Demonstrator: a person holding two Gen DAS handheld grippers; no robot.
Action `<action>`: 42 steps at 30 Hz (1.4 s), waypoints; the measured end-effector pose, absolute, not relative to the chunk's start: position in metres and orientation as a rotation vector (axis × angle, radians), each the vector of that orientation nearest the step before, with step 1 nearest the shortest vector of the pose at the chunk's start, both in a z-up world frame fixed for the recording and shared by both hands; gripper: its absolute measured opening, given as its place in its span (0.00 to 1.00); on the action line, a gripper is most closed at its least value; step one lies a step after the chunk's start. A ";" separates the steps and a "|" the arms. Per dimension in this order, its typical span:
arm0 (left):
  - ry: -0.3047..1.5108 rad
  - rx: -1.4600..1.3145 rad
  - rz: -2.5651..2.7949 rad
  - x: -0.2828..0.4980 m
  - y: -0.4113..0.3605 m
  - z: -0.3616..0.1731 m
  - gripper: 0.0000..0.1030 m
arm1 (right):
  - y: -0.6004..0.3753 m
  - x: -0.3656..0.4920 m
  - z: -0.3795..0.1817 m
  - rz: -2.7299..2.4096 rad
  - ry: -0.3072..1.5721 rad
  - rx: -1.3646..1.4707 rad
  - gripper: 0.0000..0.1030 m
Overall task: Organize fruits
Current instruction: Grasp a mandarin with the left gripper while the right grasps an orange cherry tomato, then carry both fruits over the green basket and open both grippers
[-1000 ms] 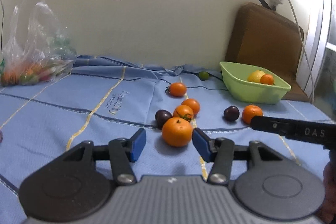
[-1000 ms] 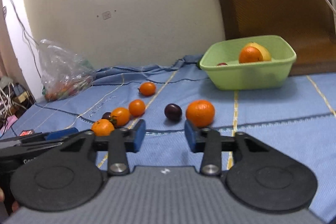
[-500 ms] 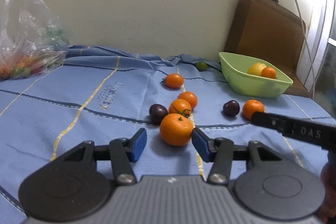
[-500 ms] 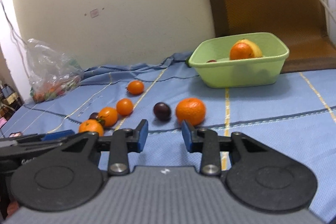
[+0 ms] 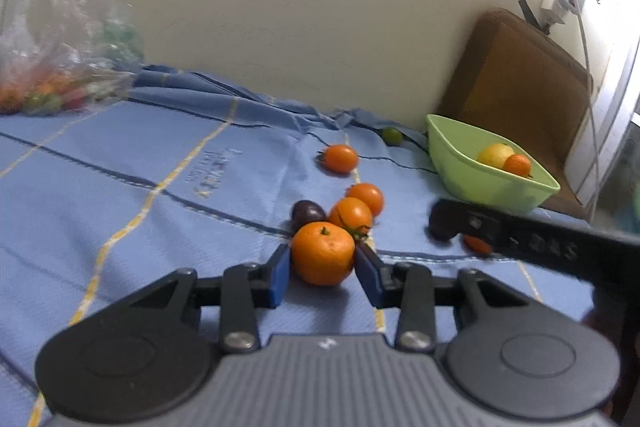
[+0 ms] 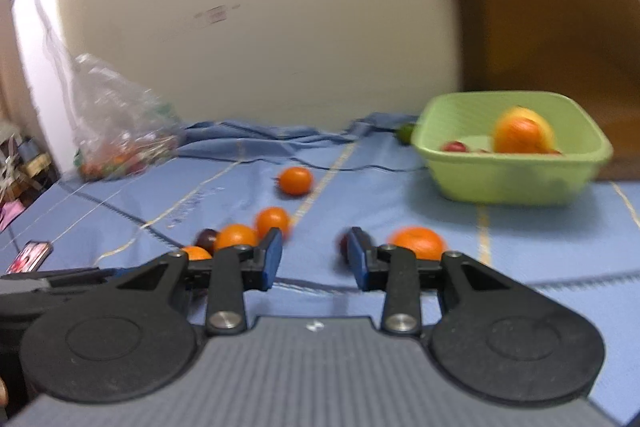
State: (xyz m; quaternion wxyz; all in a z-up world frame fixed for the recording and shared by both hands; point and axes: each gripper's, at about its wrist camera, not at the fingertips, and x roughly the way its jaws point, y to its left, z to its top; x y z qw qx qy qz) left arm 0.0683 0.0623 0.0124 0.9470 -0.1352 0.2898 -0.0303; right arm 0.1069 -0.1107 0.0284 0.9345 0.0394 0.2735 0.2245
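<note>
Left gripper (image 5: 322,263) pinches the big round orange mandarin (image 5: 323,253); right gripper (image 6: 313,259) gapes empty.
Smooth peel might slip free, rolling into the small orange tomato (image 5: 351,214) behind.

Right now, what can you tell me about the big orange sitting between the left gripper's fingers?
The big orange is round, bright, with dimpled peel and a small green stem scar on top. It rests on the blue cloth, between the blue pads of the left gripper; both pads look at or near its sides, though a firm grip can't be confirmed. A stemmed tomato crowds it from behind.
</note>
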 end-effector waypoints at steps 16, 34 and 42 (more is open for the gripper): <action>0.564 -0.320 -0.065 0.027 0.085 0.008 0.34 | -0.066 0.131 0.015 0.567 0.721 0.145 0.31; 0.605 -0.175 -0.464 0.009 -0.028 0.016 0.34 | -0.208 -0.002 0.010 0.322 0.602 0.145 0.31; 0.594 -0.090 -0.427 0.004 -0.054 0.017 0.34 | -0.227 -0.018 0.001 0.322 0.577 0.135 0.31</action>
